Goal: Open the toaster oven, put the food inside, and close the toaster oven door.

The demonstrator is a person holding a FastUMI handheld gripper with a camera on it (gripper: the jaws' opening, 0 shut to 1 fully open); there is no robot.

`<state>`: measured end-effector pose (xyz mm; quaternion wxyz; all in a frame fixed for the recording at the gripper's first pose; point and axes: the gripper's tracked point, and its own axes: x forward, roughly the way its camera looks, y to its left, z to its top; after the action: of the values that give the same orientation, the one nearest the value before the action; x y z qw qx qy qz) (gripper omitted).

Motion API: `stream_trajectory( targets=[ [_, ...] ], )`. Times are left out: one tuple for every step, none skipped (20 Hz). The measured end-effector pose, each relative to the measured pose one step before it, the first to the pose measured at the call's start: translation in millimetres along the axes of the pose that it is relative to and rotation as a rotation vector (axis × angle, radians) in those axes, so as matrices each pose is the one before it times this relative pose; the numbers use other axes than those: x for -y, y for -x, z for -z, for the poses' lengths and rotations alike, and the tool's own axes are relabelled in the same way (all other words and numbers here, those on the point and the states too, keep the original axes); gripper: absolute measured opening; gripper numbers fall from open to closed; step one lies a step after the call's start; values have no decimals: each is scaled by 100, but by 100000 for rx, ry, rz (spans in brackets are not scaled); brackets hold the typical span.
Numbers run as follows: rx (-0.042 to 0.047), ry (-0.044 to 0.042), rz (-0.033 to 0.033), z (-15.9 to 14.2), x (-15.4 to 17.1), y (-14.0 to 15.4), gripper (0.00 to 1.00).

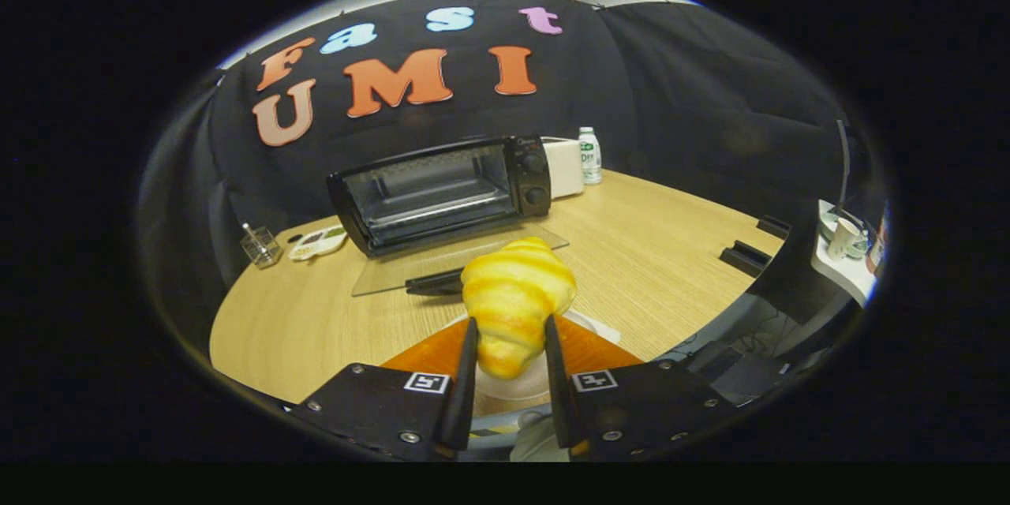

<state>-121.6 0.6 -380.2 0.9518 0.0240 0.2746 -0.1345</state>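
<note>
We see dim booth, light falling from above: pale wood-grain round table (647, 252) evenly lit, dark cloth wall swallowing light. Glossy yellow croissant (517, 296) brightest thing, soft sheen on its ridges, slightly blurred; gripper (509, 347) fingers pressing it on both sides, also soft, close to lens. Black toaster oven (442, 189) reasonably sharp; its open clear glass door (394, 272) shows faint reflection. We note strong fisheye bending: table rim curves, edges darken and smear. Overall slightly grainy.
</note>
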Motion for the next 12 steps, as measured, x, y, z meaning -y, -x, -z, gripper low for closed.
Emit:
stream_trajectory(
  targets=[
    [1656,-1350,-2403,-998,-598,-106,42],
    [1411,-3016,-3206,-936,-921,-182,42],
    [1174,-3423,-3547,-892,-952,-397,42],
    [1472,-3560,-3261,-843,-772,-381,42],
    [788,-3158,-3005,-668,-785,-607,42],
    [680,-2899,-2743,-535,-628,-612,42],
    [873,-2269,-1889,-620,-500,-739,42],
    [1349,-2972,-1589,-595,-369,-775,42],
    [1046,-2882,-1662,-510,-436,-903,42],
    [483,-2957,-1530,-451,-403,-736,41],
    [24,-2297,-1444,-310,-308,-1048,42],
    [-188,-2349,-1668,-200,-402,-1148,42]
  ],
)
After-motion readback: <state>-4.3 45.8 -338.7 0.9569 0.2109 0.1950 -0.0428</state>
